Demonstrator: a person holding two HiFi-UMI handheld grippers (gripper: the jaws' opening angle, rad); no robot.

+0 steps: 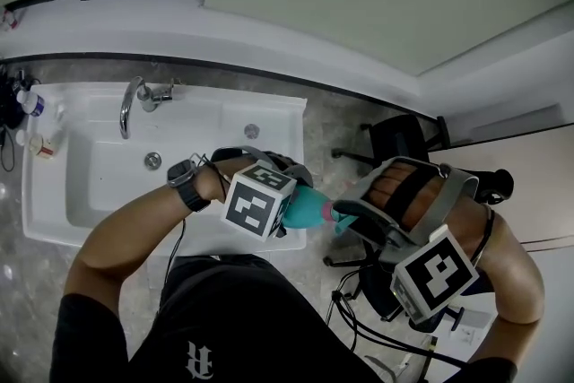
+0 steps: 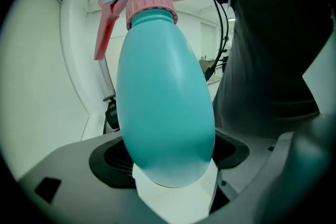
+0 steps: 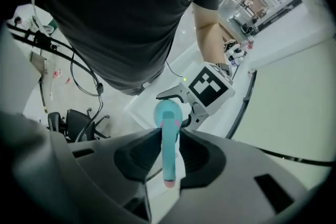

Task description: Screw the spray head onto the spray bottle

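A teal spray bottle (image 1: 308, 206) (image 2: 165, 107) is held in the air over the sink's front edge, with my left gripper (image 1: 289, 213) (image 2: 173, 165) shut on its rounded body. A pink collar (image 2: 151, 8) sits on the bottle's neck, and a pink trigger (image 2: 105, 29) hangs from the teal spray head (image 1: 339, 215) (image 3: 169, 144). My right gripper (image 1: 348, 215) (image 3: 168, 160) meets the bottle from the right and is shut on the spray head, which lies lengthwise between its pads. In the right gripper view the bottle (image 3: 167, 112) shows end-on behind the head.
A white sink (image 1: 54, 193) with a chrome faucet (image 1: 130, 103) lies at the left below my arms. Small bottles (image 1: 31, 103) stand at its left rim. A black office chair (image 1: 399, 139) and cables (image 1: 359, 318) are on the floor at the right.
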